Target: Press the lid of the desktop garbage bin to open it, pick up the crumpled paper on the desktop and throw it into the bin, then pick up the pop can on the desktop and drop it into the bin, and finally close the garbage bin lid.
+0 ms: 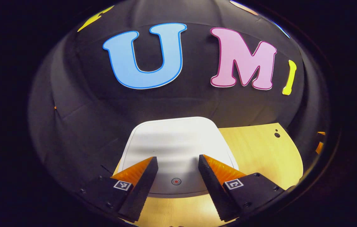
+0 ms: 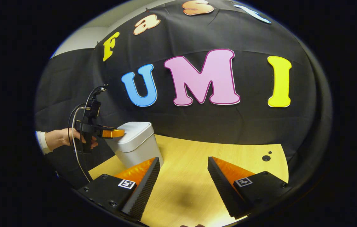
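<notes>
The white desktop bin (image 2: pixel 137 143) stands at the table's left back corner with its lid (image 1: pixel 178 142) down. On the lid's near edge sits a small red round button (image 1: pixel 176 181). My left gripper (image 1: pixel 177 157) hovers open just above the lid, one finger on either side of the button. In the right gripper view, a hand (image 2: pixel 59 138) holds that left gripper (image 2: pixel 122 132) level over the lid's left edge. My right gripper (image 2: pixel 184 159) is open above the bare wooden table (image 2: pixel 197 176), to the right of the bin, with nothing between its fingers.
The black cloth wall rises close behind the bin and the table. A small dark hole (image 2: pixel 266 158) marks the table's far right corner, also seen in the left gripper view as a dark hole (image 1: pixel 277 135). Cables (image 2: pixel 77 126) loop from the left gripper.
</notes>
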Action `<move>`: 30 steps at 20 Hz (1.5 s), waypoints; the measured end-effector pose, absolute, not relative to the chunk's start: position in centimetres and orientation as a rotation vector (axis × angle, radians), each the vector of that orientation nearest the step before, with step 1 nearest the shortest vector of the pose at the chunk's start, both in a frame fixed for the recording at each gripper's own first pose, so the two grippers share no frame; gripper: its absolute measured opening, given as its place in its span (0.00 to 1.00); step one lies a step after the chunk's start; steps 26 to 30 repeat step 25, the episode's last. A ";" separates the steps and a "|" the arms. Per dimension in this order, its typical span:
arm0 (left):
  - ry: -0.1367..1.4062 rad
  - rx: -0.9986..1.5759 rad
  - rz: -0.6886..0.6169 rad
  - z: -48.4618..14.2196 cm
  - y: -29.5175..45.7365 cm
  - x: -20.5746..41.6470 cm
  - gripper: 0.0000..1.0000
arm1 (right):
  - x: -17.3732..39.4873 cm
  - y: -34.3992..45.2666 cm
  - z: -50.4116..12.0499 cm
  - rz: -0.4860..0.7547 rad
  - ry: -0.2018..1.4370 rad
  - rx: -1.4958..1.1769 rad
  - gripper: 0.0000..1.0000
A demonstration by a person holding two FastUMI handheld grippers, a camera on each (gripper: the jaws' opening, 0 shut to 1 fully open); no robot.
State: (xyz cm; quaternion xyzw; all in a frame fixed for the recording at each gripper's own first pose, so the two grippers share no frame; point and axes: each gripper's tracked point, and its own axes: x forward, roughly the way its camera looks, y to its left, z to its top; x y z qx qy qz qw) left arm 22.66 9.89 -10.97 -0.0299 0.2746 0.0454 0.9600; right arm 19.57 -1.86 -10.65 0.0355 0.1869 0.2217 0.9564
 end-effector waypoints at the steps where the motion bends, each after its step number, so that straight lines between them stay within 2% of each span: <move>1: 0.556 -0.073 0.091 -10.9 10.0 22.7 0.92 | 19.4 -2.0 -10.5 0.448 0.377 0.067 0.98; 3: 0.515 -0.075 0.120 -10.2 10.5 22.6 0.92 | 18.9 -2.1 -10.0 0.446 0.370 0.054 0.98; 6: 0.358 -0.118 0.104 -6.3 9.7 22.2 0.94 | 18.1 -2.3 -8.8 0.427 0.349 0.037 0.98; 11: 0.154 -0.108 0.080 -0.8 8.4 16.7 0.94 | 15.5 -1.6 -6.2 0.345 0.286 0.016 0.98; 14: 0.077 -0.081 0.059 0.4 7.3 12.4 0.94 | 13.1 -0.8 -4.9 0.277 0.242 -0.003 0.98; 19: 0.012 -0.127 0.066 0.6 4.9 5.0 0.94 | 8.6 1.1 -2.9 0.216 0.163 -0.012 0.98; 25: -0.061 -0.072 0.102 3.6 -0.2 -3.0 0.93 | 3.8 1.2 -0.6 0.273 0.094 -0.033 0.99; 30: -0.061 -0.072 0.102 3.6 -0.2 -3.0 0.93 | 3.8 1.2 -0.6 0.273 0.094 -0.033 0.99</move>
